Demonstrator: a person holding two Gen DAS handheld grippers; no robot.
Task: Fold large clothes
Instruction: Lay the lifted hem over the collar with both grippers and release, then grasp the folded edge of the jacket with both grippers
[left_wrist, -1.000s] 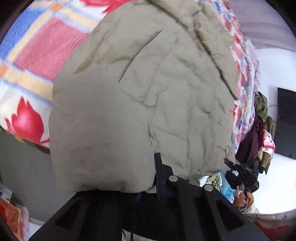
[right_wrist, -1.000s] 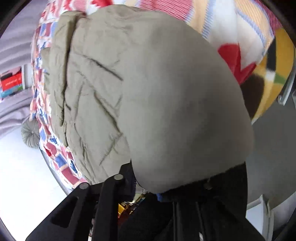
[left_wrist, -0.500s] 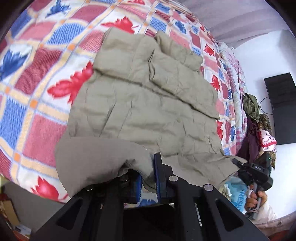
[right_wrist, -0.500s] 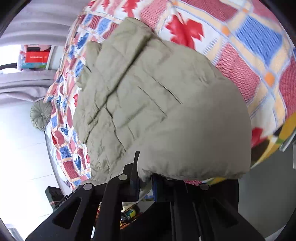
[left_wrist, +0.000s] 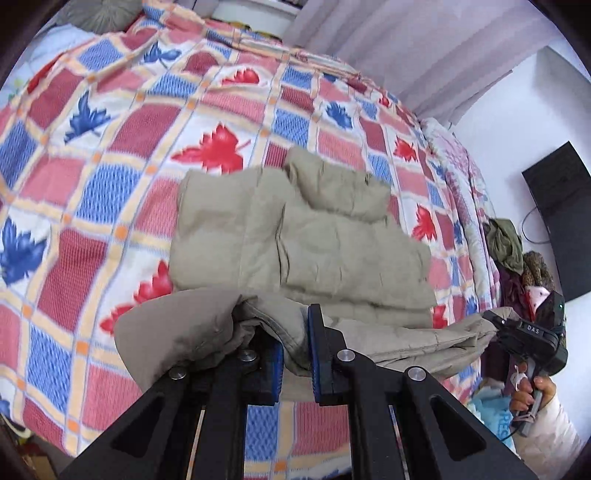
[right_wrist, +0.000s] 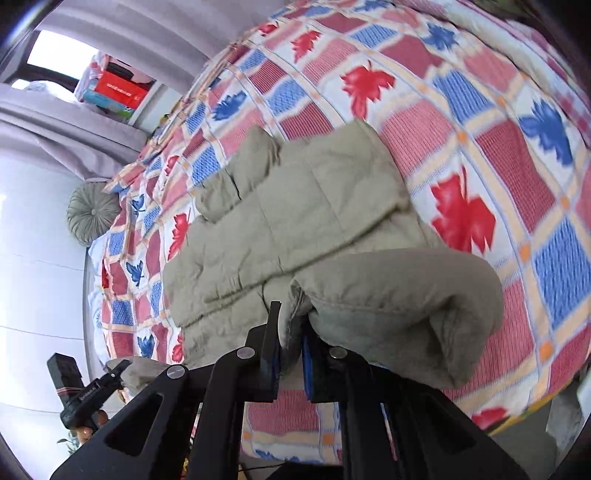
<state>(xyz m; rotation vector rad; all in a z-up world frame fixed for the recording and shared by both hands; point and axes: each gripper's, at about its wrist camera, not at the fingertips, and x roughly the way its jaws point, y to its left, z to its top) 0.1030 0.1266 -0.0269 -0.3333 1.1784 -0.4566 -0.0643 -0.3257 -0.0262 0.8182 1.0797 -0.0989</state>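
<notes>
A beige quilted jacket (left_wrist: 303, 236) lies on a bed, its far part flat with the sleeves folded over it. My left gripper (left_wrist: 295, 332) is shut on the jacket's near hem and holds it raised above the bed. My right gripper (right_wrist: 290, 332) is shut on the hem's other corner (right_wrist: 388, 306), also lifted. The raised hem hangs in a loose roll over both grippers. The right gripper shows in the left wrist view (left_wrist: 524, 339), at the far right, holding the hem.
The bed has a checked quilt (left_wrist: 122, 155) with red and blue leaves. Grey curtains (left_wrist: 424, 48) hang behind it. A round grey cushion (right_wrist: 92, 214) lies at the head. Clothes hang (left_wrist: 517, 258) by a dark screen (left_wrist: 565, 221). Boxes (right_wrist: 114, 92) stand on a sill.
Both grippers have lifted and pulled back with the hem. The jacket, which filled both views, now lies lower and farther away, and more of the quilt shows.
</notes>
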